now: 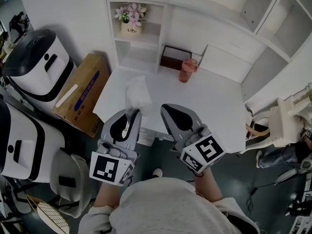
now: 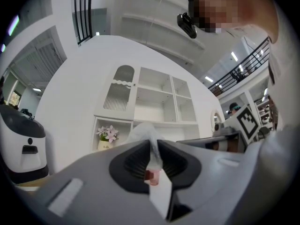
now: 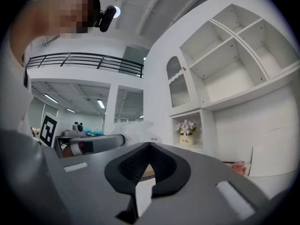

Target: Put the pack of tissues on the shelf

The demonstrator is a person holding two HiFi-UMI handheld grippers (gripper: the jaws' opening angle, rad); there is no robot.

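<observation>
Two grippers sit low in the head view, over the near edge of the white table. My left gripper has the pack of tissues at its tips. The pale, crinkled pack is lifted above the table and points toward the shelf. My right gripper is just beside the left one and apart from the pack. The shelf stands at the far side of the table. A flower pot fills its upper cubby, and the cubby beneath looks bare. A pink cup stands on the table to the right of it.

Left gripper view: the jaws are pinched narrow on a thin fold of the pack's plastic wrapper. They are not around the body of the pack, which bulges beyond the tips. The shelf is straight ahead and well apart.

Right gripper view: the jaws are closed tip to tip with nothing between them. The left gripper and its pack cross the left of the frame.

My worry is the hold. A pinch on slick film could let the fold slide out, or the pack could swing as I carry it forward. A swinging pack might catch on the cubby's front edge and be pushed out of the grip. If I drift high, it could knock the flower pot. A drift to the right brings the idle gripper toward the pink cup.
</observation>
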